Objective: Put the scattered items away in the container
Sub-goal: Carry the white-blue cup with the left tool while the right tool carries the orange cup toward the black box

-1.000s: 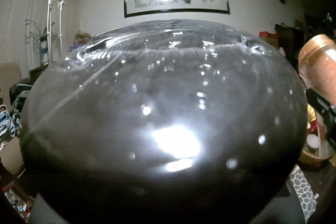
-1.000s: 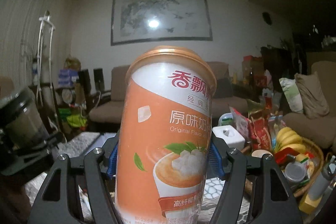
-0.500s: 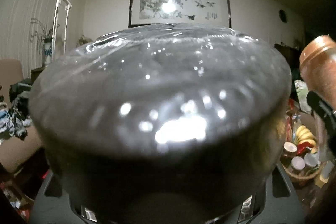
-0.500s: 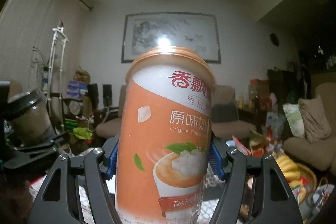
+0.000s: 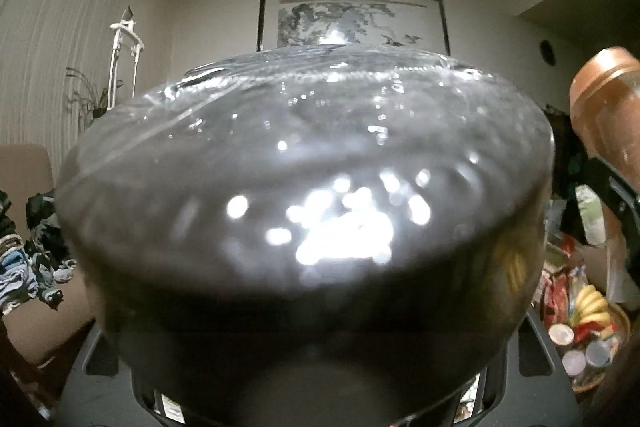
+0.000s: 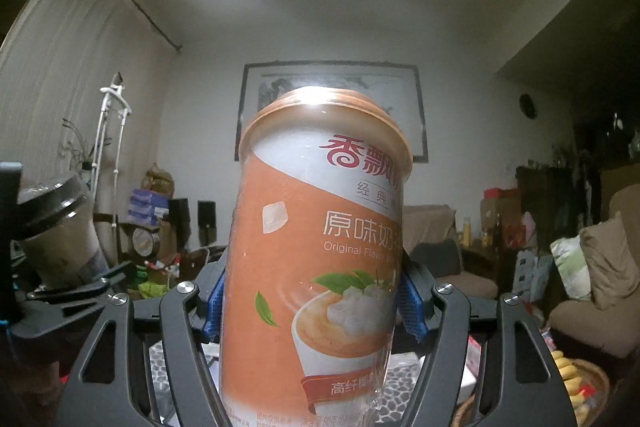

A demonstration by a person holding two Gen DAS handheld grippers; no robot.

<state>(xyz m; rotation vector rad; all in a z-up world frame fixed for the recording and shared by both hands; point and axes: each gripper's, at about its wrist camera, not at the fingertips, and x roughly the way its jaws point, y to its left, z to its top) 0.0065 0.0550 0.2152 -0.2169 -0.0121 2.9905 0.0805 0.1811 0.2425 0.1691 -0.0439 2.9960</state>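
My right gripper [image 6: 312, 303] is shut on an orange milk tea cup [image 6: 320, 247] with an orange lid, held upright and high, its blue pads [image 6: 412, 307] pressed on both sides. The same cup shows in the left wrist view [image 5: 608, 131] at the far right. My left gripper is shut on a dark-lidded cup wrapped in clear film [image 5: 304, 211], which fills the left wrist view and hides the fingers. That cup [image 6: 60, 227] and the left gripper [image 6: 76, 291] show at the left in the right wrist view. A wicker basket [image 5: 588, 379] with bananas and small tubs sits low right.
A table with a hexagon-patterned mat [image 6: 400, 383] lies below the grippers. The basket rim [image 6: 596, 383] shows at lower right. Sofas and cushions [image 6: 600, 259] stand behind, with cluttered shelves on the left and a framed painting [image 5: 352, 23] on the far wall.
Both grippers have risen and tilted upward with their cups: the ceiling now fills more of each view, and the table and basket have dropped lower.
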